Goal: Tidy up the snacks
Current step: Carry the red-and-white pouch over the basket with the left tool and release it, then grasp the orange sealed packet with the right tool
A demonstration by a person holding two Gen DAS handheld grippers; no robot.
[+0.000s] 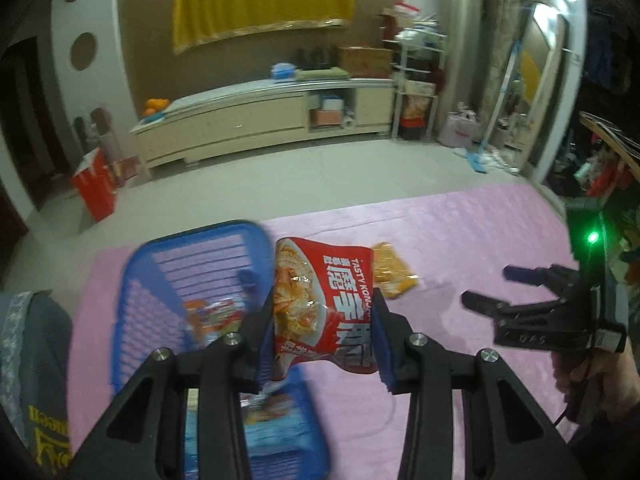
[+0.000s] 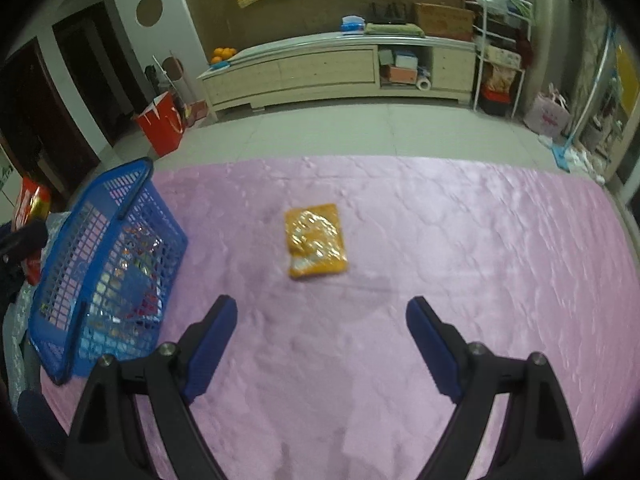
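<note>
My left gripper (image 1: 323, 332) is shut on a red konjac snack packet (image 1: 324, 300) and holds it in the air, just right of the blue slatted basket (image 1: 192, 272). The basket (image 2: 108, 264) stands at the left of the pink cloth with several packets in it. An orange snack packet (image 2: 316, 240) lies flat on the cloth, a short way ahead of my right gripper (image 2: 322, 344), which is open with nothing between its fingers. In the left wrist view the orange packet (image 1: 394, 276) shows behind the red one, and my right gripper (image 1: 486, 288) hovers open at the right.
The pink quilted cloth (image 2: 460, 264) covers the work surface, bare to the right of the orange packet. A red packet (image 2: 30, 208) lies off the cloth's left edge. Across the floor stand a long low cabinet (image 2: 332, 68) and a red paper bag (image 2: 162, 124).
</note>
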